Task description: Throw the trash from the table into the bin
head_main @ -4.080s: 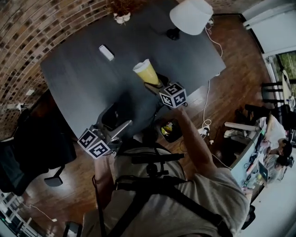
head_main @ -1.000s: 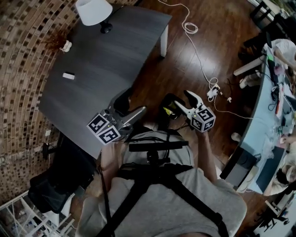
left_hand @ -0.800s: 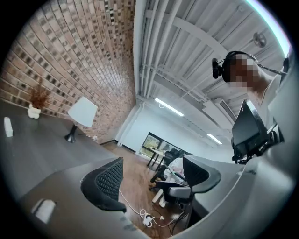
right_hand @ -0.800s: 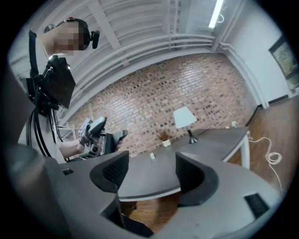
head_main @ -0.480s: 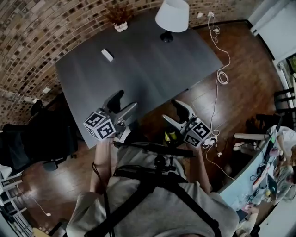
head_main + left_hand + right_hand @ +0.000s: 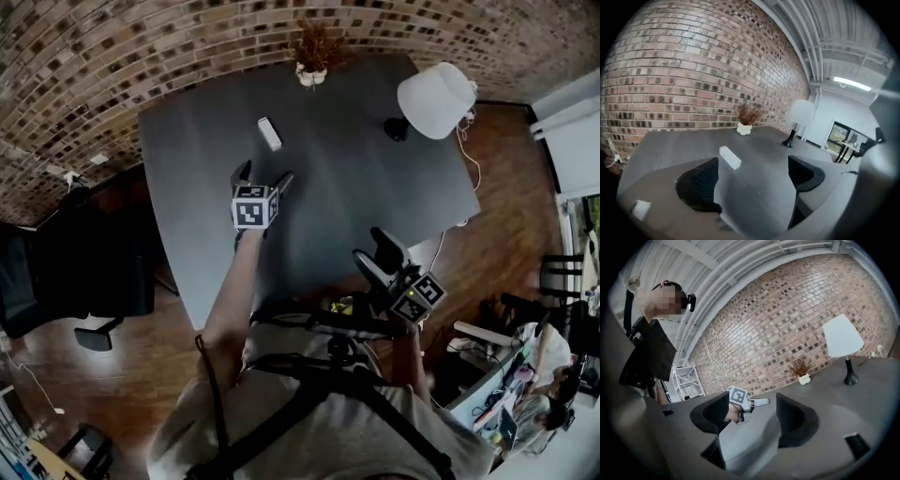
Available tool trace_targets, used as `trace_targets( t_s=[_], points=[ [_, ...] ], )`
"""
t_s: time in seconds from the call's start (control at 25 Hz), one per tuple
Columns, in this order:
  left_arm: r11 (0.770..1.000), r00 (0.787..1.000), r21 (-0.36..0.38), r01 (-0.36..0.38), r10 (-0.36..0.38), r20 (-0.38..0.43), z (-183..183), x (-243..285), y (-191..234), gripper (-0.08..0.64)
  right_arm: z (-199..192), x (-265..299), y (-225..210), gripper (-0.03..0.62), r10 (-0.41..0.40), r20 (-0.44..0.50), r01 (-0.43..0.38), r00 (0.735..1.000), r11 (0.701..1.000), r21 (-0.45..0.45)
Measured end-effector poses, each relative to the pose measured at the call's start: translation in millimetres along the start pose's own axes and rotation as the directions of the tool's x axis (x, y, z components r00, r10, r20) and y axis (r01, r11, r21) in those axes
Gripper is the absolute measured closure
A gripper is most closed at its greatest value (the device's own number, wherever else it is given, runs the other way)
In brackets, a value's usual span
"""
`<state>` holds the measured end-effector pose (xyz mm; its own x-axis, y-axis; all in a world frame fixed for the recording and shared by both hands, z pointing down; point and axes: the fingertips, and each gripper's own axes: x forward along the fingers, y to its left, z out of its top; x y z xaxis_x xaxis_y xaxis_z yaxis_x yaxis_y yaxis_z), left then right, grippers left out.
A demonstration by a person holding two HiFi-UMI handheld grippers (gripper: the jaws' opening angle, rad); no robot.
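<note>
The left gripper (image 6: pixel 262 173), jaws just opened wide and empty, faces a small white rectangular block (image 6: pixel 269 133) ahead, nearer one jaw. Closing off-centre could knock it away. The right gripper (image 6: pixel 380 248) stands parted, empty.

TEXT: none legible | BRANDS/LABELS: none legible | NUMBERS: none legible | SIGNS: black-and-white square marker patterns only, no characters, on left marker cube (image 6: pixel 254 207) of left gripper (image 6: pixel 262 173) and on right marker cube (image 6: pixel 418 298) of right gripper (image 6: pixel 371 249) | white block (image 6: pixel 269 133): no print can be made out
</note>
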<state>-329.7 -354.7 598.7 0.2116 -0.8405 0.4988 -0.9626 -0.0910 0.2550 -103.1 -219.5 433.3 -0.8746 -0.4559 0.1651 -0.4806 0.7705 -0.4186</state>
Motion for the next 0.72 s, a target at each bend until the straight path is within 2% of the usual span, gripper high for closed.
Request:
trace_targets(
  t_s=[0.2, 0.36, 0.48, 0.6, 0.72],
  points=[
    [0.987, 0.990, 0.145, -0.066, 0.084, -0.117, -18.3, 73.3, 26.0, 0.092, 0.4, 30.2, -15.4, 0.284, -0.036, -0.031, 0.038, 0.999, 0.997, 0.070],
    [0.973, 0.969, 0.211, -0.093, 0.137, -0.205, -45.5, 124.4, 38.7, 0.094, -6.5, 39.0, -28.6, 0.284, -0.083, -0.067, 0.091, 0.994, 0.990, 0.112],
    [0.975, 0.961, 0.196, -0.108, 0.153, -0.232, -52.1, 154.0, 45.7, 0.097, -10.3, 45.3, -32.0, 0.284, -0.102, -0.091, 0.113, 0.991, 0.986, 0.124],
    [0.977, 0.954, 0.144, -0.155, 0.186, -0.237, -49.5, 171.4, 62.1, 0.132, -9.5, 49.4, -33.8, 0.284, -0.116, -0.104, 0.128, 0.988, 0.985, 0.119],
    [0.973, 0.949, 0.128, -0.191, 0.216, -0.228, -47.5, 175.5, 75.1, 0.219, -11.6, 43.2, -37.1, 0.284, -0.141, -0.113, 0.154, 0.984, 0.982, 0.111]
  ],
)
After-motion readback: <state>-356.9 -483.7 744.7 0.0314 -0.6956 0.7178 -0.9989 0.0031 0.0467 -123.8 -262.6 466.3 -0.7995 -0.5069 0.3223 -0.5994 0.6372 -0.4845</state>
